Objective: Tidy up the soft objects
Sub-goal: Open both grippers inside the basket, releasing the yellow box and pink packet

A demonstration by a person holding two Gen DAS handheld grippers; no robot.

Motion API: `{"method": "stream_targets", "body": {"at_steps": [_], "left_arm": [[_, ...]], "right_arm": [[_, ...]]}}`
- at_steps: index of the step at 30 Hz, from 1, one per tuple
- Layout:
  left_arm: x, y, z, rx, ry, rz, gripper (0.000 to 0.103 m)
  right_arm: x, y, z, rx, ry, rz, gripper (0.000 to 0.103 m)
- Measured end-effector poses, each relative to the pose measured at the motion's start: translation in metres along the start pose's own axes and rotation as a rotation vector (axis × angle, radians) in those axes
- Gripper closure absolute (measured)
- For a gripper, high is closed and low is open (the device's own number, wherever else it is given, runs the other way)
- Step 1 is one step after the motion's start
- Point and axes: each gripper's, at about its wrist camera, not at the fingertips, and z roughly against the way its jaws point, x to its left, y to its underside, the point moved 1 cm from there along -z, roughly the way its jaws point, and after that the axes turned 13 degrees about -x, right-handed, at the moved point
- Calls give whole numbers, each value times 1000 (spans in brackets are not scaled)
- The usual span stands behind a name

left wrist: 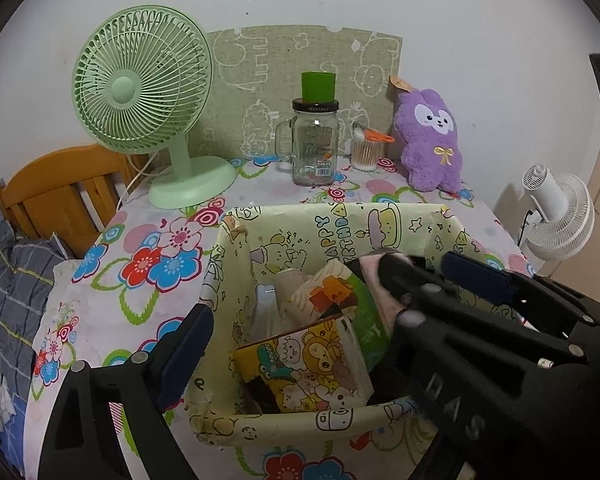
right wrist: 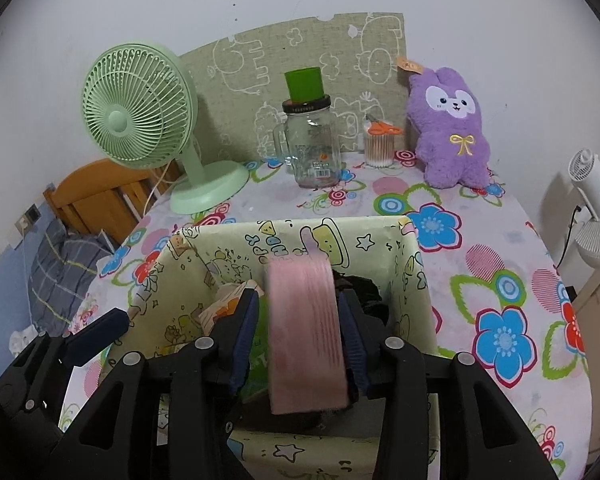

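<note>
Over the paper-lined box (right wrist: 414,264) on the flowered counter (right wrist: 500,280), my right tongs (right wrist: 302,332) angle downward with a pink folded cloth (right wrist: 304,320) between their pads; the pads sit right against its sides, though I cannot tell whether they press or have begun to slacken. I judge this the placing step: the cloth hangs just above the box's right side, beside the cartoon-printed soft packs (left wrist: 312,360) already inside. Next I should lower a little, part the pads fully and draw back without snagging the box wall. My left tongs (left wrist: 320,292) stand wide apart and empty, straddling the box's near-left corner, also tilted down. The purple plush rabbit (left wrist: 430,140) waits at the counter's back edge.
</note>
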Motion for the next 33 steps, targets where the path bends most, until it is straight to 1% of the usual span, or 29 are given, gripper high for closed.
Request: {"method": "stream_targets", "body": {"at_steps": [1,2,4,10,15,18,21,25,30,33], "left_arm": [[0,0,0,0,2,1,10],[0,0,1,0,5,1,9],[0,0,3,-3,5,3,8],[-2,2,13,-5,-5,9,6],[-3,5,22,-4,10,29,4],[-4,5,29,-9,6,21,4],[-3,6,38,-19,1,25,4],[-1,6,52,-32,11,41,3],[-4,7,73,-63,3,28,0],[-4,7,87,-80,9,24,0]], "right_arm": [[1,0,0,1,-6,5,37],[2,0,1,-4,-12,10,30],[3,0,6,-20,-10,19,30],[5,1,17,-25,-13,26,29],[6,1,31,-36,-2,37,28],[8,3,41,-44,6,52,27],[10,3,52,-55,31,67,25],[11,2,70,-79,34,66,20],[13,4,92,-101,37,59,17],[16,6,106,-118,42,60,11]]}}
